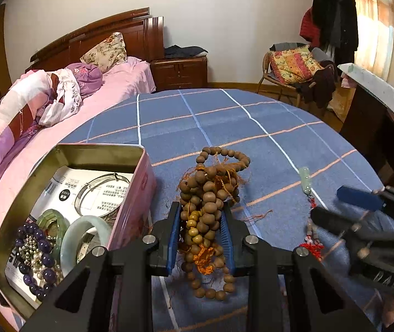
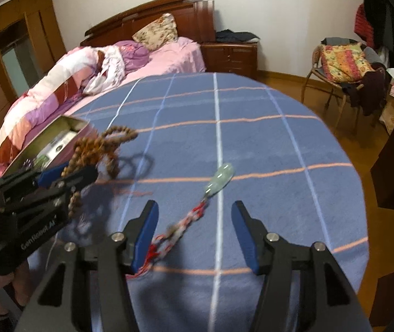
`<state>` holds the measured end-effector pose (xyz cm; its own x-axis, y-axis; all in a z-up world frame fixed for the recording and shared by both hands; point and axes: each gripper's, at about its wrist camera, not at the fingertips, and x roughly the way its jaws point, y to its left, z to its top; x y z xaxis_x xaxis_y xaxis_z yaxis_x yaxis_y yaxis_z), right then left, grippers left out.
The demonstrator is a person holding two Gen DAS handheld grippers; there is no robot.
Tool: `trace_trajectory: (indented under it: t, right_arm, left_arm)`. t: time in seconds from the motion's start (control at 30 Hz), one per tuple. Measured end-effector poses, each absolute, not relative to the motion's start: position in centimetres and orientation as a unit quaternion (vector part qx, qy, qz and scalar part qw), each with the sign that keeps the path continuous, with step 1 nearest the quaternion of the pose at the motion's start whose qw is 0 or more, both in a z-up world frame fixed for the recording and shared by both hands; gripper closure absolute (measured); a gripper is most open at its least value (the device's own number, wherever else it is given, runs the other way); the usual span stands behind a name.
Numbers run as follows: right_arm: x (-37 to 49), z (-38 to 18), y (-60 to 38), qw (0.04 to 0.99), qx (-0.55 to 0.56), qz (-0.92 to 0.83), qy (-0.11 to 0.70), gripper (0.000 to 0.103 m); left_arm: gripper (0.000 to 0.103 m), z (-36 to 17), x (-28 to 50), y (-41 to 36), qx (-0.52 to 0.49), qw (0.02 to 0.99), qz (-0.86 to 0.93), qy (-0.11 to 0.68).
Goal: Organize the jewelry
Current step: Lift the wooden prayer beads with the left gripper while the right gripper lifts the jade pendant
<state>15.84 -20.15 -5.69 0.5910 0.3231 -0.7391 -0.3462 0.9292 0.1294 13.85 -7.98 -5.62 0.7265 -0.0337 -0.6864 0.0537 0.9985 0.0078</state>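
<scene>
My left gripper [image 1: 201,215] is shut on a bundle of brown wooden bead strings [image 1: 210,207] and holds it above the blue checked cloth; it also shows in the right wrist view [image 2: 97,149]. An open pink tin box [image 1: 139,193] stands just left of it, holding a jade bangle [image 1: 83,235], purple beads [image 1: 39,260], a silver bangle and a paper card. A pale green jade pendant [image 2: 220,178] on a red and white cord [image 2: 180,227] lies on the cloth. My right gripper [image 2: 195,221] is open, low over the cord, with the pendant ahead of it.
The round table with the blue cloth [image 2: 266,144] stands beside a bed with pink bedding [image 2: 67,88]. A chair with a patchwork cushion [image 2: 343,61] is at the back right. A dark desk [image 1: 376,116] stands on the right.
</scene>
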Motion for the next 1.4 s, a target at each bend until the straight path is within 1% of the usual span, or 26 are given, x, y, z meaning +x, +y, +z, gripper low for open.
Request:
trace_trajectory:
  t: [0.13,0.2,0.3,0.37,0.4,0.43,0.63,0.77,1.1,1.4]
  right_arm:
    - [16.6,-6.1,-19.4,0.887,-0.028,0.177,0.425,0.045]
    - [17.5,-6.5,-19.2,0.884,-0.03,0.166,0.436,0.049]
    - [17.9,-6.8,-19.1,0.881,-0.037,0.16,0.444,0.064]
    - [17.7,-6.8,-19.0,0.882,-0.05,0.154,0.442,0.091]
    - [17.5,-6.8,-19.0,0.882,-0.051,0.155,0.441,0.091]
    - [17.4,-6.8,-19.1,0.882,-0.052,0.158,0.44,0.095]
    - [16.0,-5.4,-19.5,0.899,-0.045,0.168,0.402,0.096]
    - [15.7,-4.7,-19.6,0.904,-0.036,0.172,0.39,0.096]
    - [14.8,-0.7,-19.5,0.918,-0.022,0.19,0.348,0.096]
    - [14.3,1.6,-18.2,0.923,-0.033,0.21,0.321,0.096]
  left_arm:
    - [0.076,-5.4,13.6,-8.1,0.017,0.932,-0.022,0.363]
    - [0.076,-5.4,13.6,-8.0,0.014,0.931,-0.021,0.364]
    - [0.076,-5.5,13.7,-7.8,0.01,0.93,-0.022,0.366]
    - [0.076,-5.5,13.6,-7.8,0.009,0.931,-0.023,0.365]
    - [0.076,-5.5,13.6,-7.8,0.009,0.931,-0.023,0.365]
    - [0.076,-5.4,13.6,-7.8,0.008,0.931,-0.024,0.365]
    - [0.076,-5.3,13.2,-7.5,0.002,0.932,-0.025,0.362]
    - [0.076,-5.0,12.7,-7.4,-0.002,0.933,-0.03,0.36]
    - [0.076,-2.3,11.4,-6.6,-0.016,0.94,-0.041,0.339]
    - [0.076,-0.1,10.2,-5.5,-0.022,0.945,-0.043,0.322]
